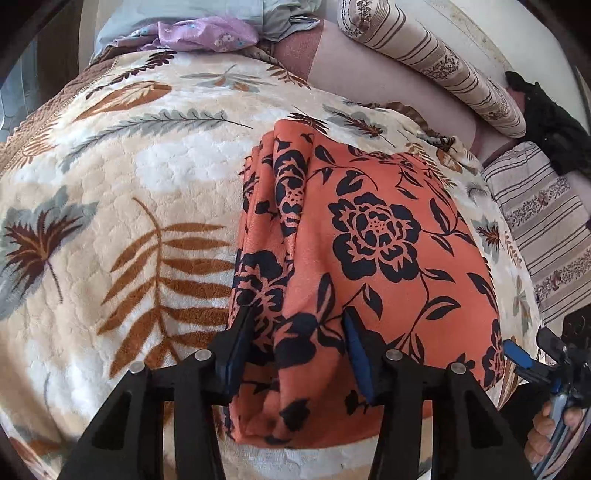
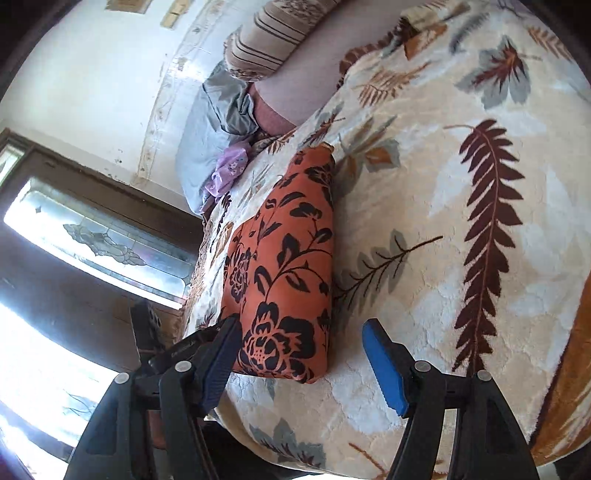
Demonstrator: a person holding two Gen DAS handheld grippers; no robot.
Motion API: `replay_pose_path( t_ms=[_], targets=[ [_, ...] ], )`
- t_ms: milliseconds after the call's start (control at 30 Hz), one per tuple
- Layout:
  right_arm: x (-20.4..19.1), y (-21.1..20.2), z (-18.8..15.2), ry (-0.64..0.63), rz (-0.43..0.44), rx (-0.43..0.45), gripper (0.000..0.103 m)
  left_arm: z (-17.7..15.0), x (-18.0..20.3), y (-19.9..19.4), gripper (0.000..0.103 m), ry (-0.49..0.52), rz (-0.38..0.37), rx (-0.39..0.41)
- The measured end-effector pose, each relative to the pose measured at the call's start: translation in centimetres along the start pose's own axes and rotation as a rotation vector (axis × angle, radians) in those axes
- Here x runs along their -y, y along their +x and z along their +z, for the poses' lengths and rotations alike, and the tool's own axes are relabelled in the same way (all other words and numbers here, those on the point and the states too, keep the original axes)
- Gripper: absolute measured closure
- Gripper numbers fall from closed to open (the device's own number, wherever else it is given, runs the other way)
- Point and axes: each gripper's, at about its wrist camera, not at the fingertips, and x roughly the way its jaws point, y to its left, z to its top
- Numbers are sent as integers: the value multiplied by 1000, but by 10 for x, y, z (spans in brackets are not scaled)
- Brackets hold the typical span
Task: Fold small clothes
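Observation:
An orange garment with a dark floral print (image 1: 369, 251) lies folded on a cream leaf-patterned blanket (image 1: 129, 221). My left gripper (image 1: 295, 317) is open, its jaws standing either side of the garment's near folded edge, with cloth between them. In the right wrist view the same garment (image 2: 284, 266) lies ahead on the blanket (image 2: 461, 240). My right gripper (image 2: 299, 332) is open, its left finger beside the garment's near end, nothing held. The right gripper also shows at the left wrist view's right edge (image 1: 546, 362).
A lilac cloth (image 1: 207, 33) and pale blue clothes (image 1: 177, 14) lie at the bed's far end. Striped bolster pillows (image 1: 436, 55) line the wall. A dark cloth (image 1: 546, 122) lies at the far right. A window (image 2: 92, 229) is beyond the bed's edge.

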Motion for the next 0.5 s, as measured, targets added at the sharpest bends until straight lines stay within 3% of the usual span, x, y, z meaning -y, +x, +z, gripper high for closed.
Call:
replay_pose_path(
  t_ms=[100,167,233,300,367,433,467,500],
  targets=[
    [12,20,14,69,39,-44,32,15,18,-31,52,48,-6,99],
    [16,37,23,112,83,-81,32,29,32,-44,45,72,-48,155],
    [18,50,30,152,104,-98,32,44,45,-46,39,84,-110,190],
    [20,63,35,189,118,-114,32,56,53,-31,37,101,-113,185],
    [21,78,38,211,117,-136,32,60,52,-5,37,105,-51,156],
    [24,96,37,223,92,-185,33,57,36,33,37,82,118,55],
    [18,102,36,178,58,-203,46,50,24,46,37,57,141,12],
    [6,105,36,98,-2,-209,55,44,14,49,36,32,109,35]
  ],
)
